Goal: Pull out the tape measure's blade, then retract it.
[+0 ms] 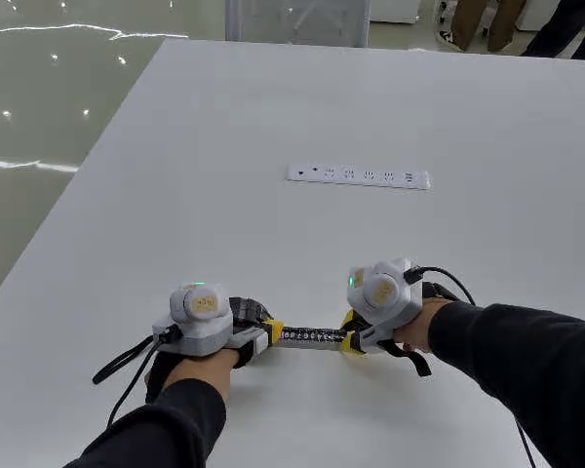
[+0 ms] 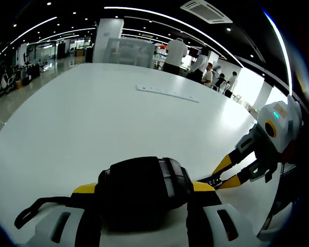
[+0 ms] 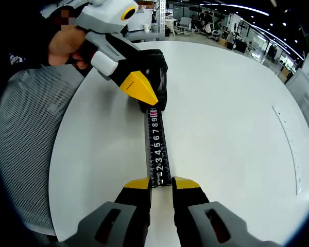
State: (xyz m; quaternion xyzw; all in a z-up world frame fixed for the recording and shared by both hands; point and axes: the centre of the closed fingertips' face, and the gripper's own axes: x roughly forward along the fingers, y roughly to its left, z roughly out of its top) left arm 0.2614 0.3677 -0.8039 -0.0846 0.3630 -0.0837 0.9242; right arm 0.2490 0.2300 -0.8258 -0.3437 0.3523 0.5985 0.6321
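A black tape measure case (image 2: 141, 190) sits on the white table (image 1: 302, 117) near its front edge, clamped between the jaws of my left gripper (image 1: 258, 336). Its black blade (image 3: 158, 149) with white numbers runs a short way out of the case (image 3: 155, 77) to my right gripper (image 3: 160, 183), whose yellow-tipped jaws are shut on the blade's end. In the head view the blade (image 1: 310, 335) spans the small gap between my left gripper and my right gripper (image 1: 349, 341). The right gripper (image 2: 222, 176) also appears in the left gripper view, at the right.
A white power strip (image 1: 359, 176) lies flat across the middle of the table, well beyond the grippers. A grey mesh chair back (image 3: 26, 149) stands at the table's near side. Several people (image 2: 176, 54) stand past the far end of the table.
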